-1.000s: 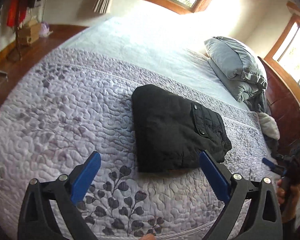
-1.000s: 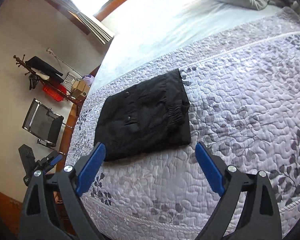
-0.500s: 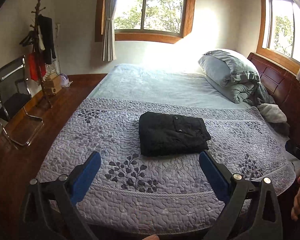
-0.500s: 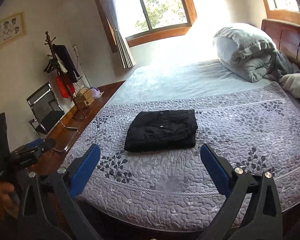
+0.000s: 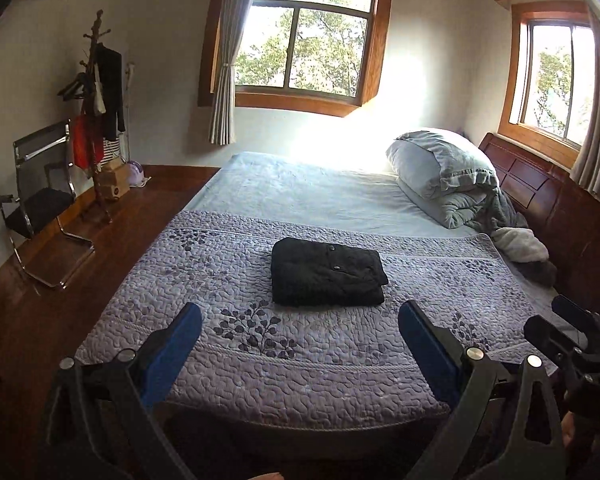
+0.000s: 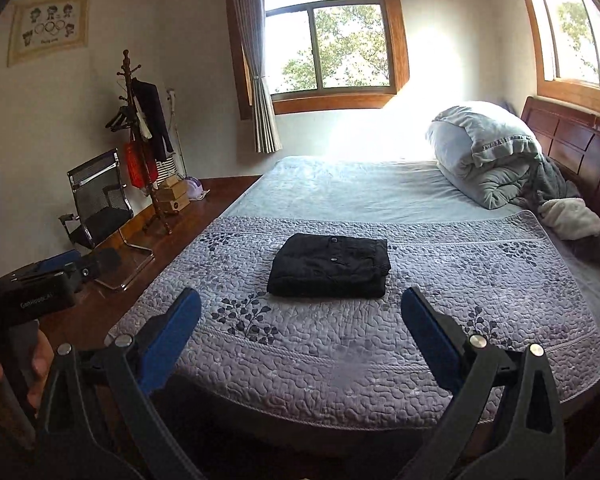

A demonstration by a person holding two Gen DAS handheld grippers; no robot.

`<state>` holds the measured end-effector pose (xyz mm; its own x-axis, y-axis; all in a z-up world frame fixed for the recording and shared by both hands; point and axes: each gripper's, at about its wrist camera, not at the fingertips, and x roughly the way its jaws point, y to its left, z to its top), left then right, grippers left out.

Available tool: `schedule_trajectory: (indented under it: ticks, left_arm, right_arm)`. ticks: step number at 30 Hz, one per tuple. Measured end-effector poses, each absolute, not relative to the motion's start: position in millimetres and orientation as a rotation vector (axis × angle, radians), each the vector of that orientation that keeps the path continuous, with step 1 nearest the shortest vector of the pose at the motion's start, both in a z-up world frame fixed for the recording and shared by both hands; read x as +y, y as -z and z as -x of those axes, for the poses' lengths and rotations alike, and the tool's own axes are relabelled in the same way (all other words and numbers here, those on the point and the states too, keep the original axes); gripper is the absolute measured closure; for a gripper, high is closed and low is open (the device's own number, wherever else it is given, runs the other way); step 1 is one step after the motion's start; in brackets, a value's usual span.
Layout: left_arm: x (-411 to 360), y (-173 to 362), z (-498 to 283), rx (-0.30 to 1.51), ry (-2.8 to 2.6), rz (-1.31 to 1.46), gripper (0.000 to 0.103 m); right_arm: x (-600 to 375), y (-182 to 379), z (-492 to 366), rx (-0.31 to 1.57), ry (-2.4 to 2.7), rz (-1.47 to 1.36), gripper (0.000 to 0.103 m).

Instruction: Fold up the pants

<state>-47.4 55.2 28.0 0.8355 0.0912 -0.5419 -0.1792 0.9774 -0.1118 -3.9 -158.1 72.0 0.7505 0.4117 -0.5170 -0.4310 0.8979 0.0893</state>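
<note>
Both claws gape empty; only the right wrist view shows the framed picture (image 6: 48, 28).

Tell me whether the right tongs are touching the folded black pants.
Apart. The right wrist view shows the open right tongs short of the folded black pants, with bare quilt between them.

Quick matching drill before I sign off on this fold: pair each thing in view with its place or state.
Things:
1. black pants
2. pillow
3. mesh chair
4. right gripper

Places or states:
A. on the wooden floor by the coat rack
B. jaws wide open, nothing between them
C. folded flat on the purple quilt
D. piled at the headboard end of the bed

Pairs: 1-C, 2-D, 3-A, 4-B
</note>
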Motion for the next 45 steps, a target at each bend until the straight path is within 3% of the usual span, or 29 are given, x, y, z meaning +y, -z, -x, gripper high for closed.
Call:
schedule_trajectory:
  ticks: [9, 45]
  left_arm:
    - [38.2, -25.4, 75.5, 0.547, -0.116, 0.129, 0.004]
    - [67.9, 0.2, 8.7, 0.64, -0.128, 0.154, 0.004]
  right_arm:
    - [-153.5, -63.4, 7.9, 0.618, -0.421, 0.031, 0.003]
    - [-112.8, -39.8, -53.0, 0.664, -0.4, 0.098, 0.003]
